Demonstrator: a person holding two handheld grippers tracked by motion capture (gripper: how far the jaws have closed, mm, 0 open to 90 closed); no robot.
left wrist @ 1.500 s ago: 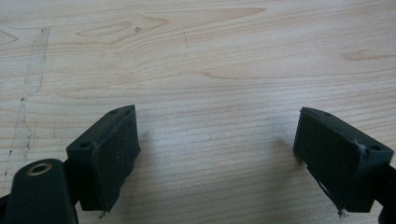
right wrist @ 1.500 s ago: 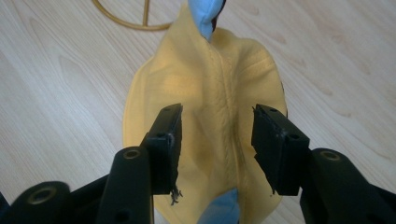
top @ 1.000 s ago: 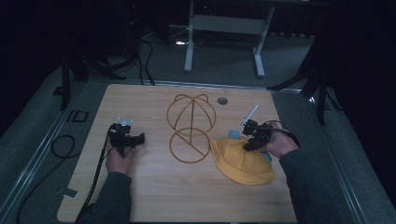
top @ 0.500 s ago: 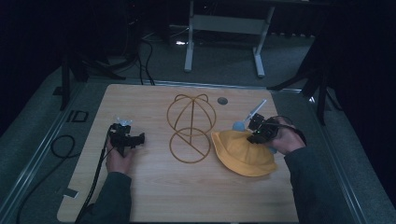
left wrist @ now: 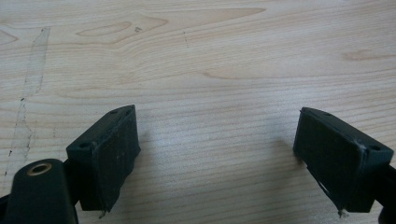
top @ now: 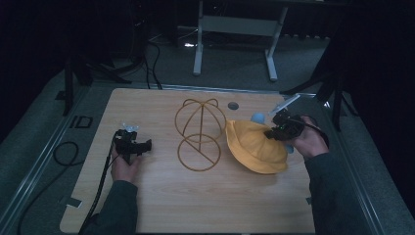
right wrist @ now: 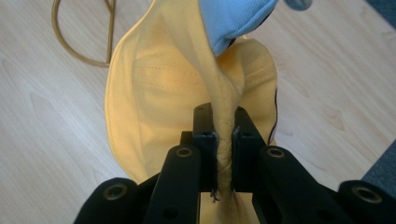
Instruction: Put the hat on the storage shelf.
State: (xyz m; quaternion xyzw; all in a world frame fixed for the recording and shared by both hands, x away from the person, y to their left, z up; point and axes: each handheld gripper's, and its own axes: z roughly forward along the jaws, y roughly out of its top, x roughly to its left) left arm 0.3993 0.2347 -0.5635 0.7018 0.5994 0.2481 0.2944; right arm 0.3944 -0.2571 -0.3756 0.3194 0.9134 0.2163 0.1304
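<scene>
Wooden table (top: 161, 205), wire frame (top: 199, 133) (beside hat (top: 254, 147))

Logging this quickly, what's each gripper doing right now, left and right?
Left gripper: open, holding nothing, over bare table.
Right gripper: shut on the yellow hat's brim.

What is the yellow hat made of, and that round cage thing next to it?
The yellow hat looks like soft matte cloth, maybe cotton: it folds where the right claw pinches it, and stitched seams show. The round stand looks like thin golden wire, probably metal, bent into hoops.
</scene>
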